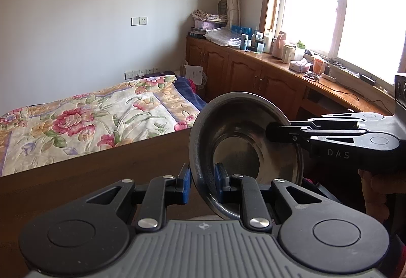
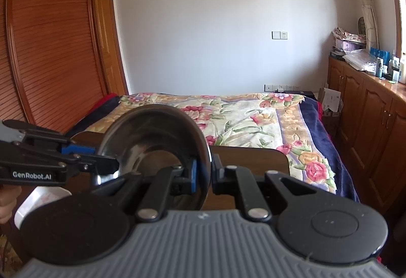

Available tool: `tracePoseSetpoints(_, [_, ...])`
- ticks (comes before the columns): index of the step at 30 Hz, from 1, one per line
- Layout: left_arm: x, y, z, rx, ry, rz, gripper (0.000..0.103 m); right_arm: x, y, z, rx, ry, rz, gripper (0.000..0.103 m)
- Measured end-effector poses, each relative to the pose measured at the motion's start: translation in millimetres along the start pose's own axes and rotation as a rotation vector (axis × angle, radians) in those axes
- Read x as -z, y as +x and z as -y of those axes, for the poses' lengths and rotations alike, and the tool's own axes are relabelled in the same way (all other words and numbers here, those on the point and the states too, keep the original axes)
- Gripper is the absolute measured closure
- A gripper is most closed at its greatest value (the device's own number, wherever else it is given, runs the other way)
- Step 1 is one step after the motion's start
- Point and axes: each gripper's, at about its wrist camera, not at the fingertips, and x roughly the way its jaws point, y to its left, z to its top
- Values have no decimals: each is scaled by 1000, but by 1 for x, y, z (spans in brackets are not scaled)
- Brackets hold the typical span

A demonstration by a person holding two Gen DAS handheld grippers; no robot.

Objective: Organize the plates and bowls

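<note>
A stainless steel bowl [image 1: 236,151] is held up on its side above a dark wooden table [image 1: 101,176]. My left gripper [image 1: 202,176] has the bowl's lower rim between its blue pads, shut on it. From the right, my right gripper [image 1: 272,132] clamps the opposite rim. In the right wrist view the bowl [image 2: 147,136] stands edge-on, its rim pinched in my right gripper [image 2: 204,169], and my left gripper [image 2: 106,156] grips the rim from the left side.
A white dish [image 2: 38,199] lies low at the left, under the left gripper. Beyond the table [image 2: 253,158] is a bed with a floral cover [image 2: 241,120]. Wooden cabinets [image 1: 253,75] with clutter on top run under the window. A hand [image 1: 375,184] holds the right gripper.
</note>
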Motion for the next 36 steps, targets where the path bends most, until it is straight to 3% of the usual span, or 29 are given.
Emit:
tracePoseSetpoints(24, [30, -18, -17, 6, -37, -5, 82, 14, -5, -38, -19, -52, -43, 90])
tracePoseSetpoints(36, [69, -27, -24, 11, -59, -45, 82, 45, -1, -58, -67, -60, -116, 90])
